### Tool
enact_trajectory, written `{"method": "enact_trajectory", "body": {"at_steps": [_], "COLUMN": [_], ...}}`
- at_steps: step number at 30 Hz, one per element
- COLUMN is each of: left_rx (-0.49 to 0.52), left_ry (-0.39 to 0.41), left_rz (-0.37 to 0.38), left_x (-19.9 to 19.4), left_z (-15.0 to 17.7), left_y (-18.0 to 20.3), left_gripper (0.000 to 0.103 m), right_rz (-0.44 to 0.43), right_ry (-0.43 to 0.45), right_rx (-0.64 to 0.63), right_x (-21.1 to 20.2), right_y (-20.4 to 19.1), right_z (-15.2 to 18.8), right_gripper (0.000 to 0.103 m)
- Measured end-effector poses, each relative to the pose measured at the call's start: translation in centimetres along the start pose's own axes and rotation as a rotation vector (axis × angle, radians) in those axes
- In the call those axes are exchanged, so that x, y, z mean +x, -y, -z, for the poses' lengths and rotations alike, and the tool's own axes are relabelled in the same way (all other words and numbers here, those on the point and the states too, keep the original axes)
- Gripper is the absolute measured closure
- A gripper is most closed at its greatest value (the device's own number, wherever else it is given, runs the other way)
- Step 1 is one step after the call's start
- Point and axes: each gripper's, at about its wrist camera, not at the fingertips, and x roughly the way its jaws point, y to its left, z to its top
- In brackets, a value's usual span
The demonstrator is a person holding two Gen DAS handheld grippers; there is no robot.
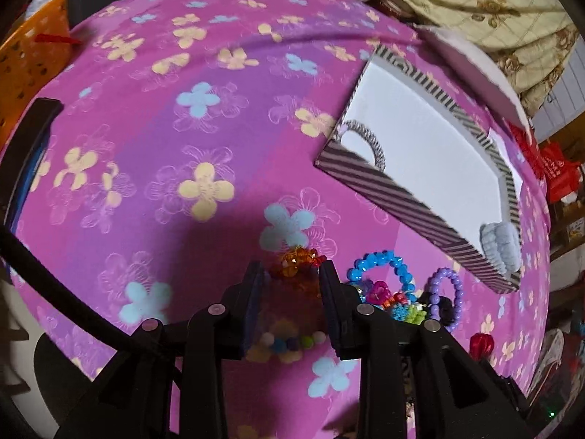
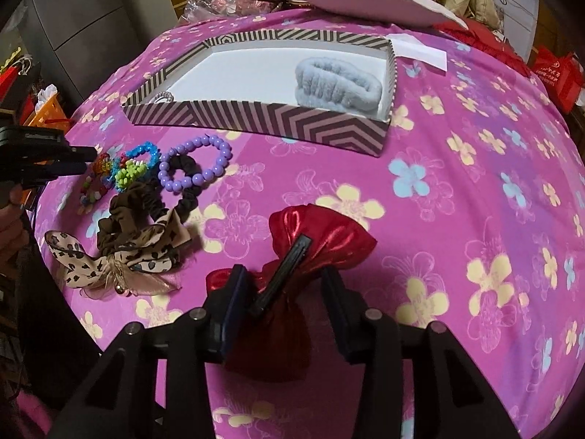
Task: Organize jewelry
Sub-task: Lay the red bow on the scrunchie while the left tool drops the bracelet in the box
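Note:
My left gripper (image 1: 292,281) stands open, pointing down over an orange-red bead bracelet (image 1: 296,267) that lies between its fingertips; a pastel bead bracelet (image 1: 289,344) lies under it. Blue (image 1: 384,259) and purple (image 1: 449,285) bead bracelets lie just right. In the right wrist view the left gripper (image 2: 82,162) reaches in from the left to that pile. My right gripper (image 2: 285,285) is open around a red satin bow clip (image 2: 321,241); bare cloth shows beside its right finger. The striped box (image 2: 256,117) holds a grey fluffy scrunchie (image 2: 336,80) and a silvery hair tie (image 2: 164,97).
A leopard-print bow (image 2: 109,256), brown scrunchie (image 2: 131,205) and black scrunchie (image 2: 190,190) lie left of the red bow. An orange basket (image 1: 33,62) stands off the far left edge. A white lid (image 2: 365,3) and paper slip (image 2: 420,51) lie behind the box.

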Motion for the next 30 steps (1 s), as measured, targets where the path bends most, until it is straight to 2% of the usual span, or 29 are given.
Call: {"method": "enact_trajectory", "body": {"at_steps": [2, 3, 4, 6, 8, 11, 21, 26, 30], "left_rx": [0.026, 0.040, 0.046, 0.057, 0.065, 0.075, 0.125, 0.153, 0.181], "left_ry": [0.009, 0.013, 0.017, 0.027, 0.040, 0.060, 0.127, 0.167, 0.208], "left_rz": [-0.016, -0.019, -0.015, -0.007, 0.005, 0.030, 0.114, 0.129, 0.113], "left_x": [0.3, 0.3, 0.3, 0.3, 0.0, -0.9, -5.6, -7.7, -9.1], "left_z": [0.0, 0.0, 0.0, 0.0, -0.1, -0.2, -0.7, -1.7, -3.0], "left_y": [0.4, 0.6, 0.7, 0.8, 0.9, 1.1, 3.1, 4.8, 6.4], "left_gripper": [0.055, 0.061, 0.072, 0.077, 0.078, 0.078, 0.078, 0.078, 0.078], "right_rz": [0.002, 0.004, 0.005, -0.001, -0.021, -0.035, -0.085, -0.096, -0.101], "right_ry": [0.001, 0.002, 0.004, 0.011, 0.026, 0.034, 0.099, 0.137, 0.160], "right_rx": [-0.007, -0.009, -0.013, -0.016, -0.013, -0.011, -0.011, -0.027, -0.044], "right_x": [0.1, 0.1, 0.2, 0.1, 0.1, 0.0, -2.6, -3.9, -4.4], "right_y": [-0.1, -0.2, -0.3, -0.3, -0.2, 0.0, -0.2, -0.7, -1.4], "right_z": [-0.1, -0.1, -0.2, -0.2, -0.1, -0.1, -1.2, -3.0, -4.8], "right_gripper": [0.055, 0.055, 0.055, 0.058, 0.072, 0.082, 0.084, 0.084, 0.084]}}
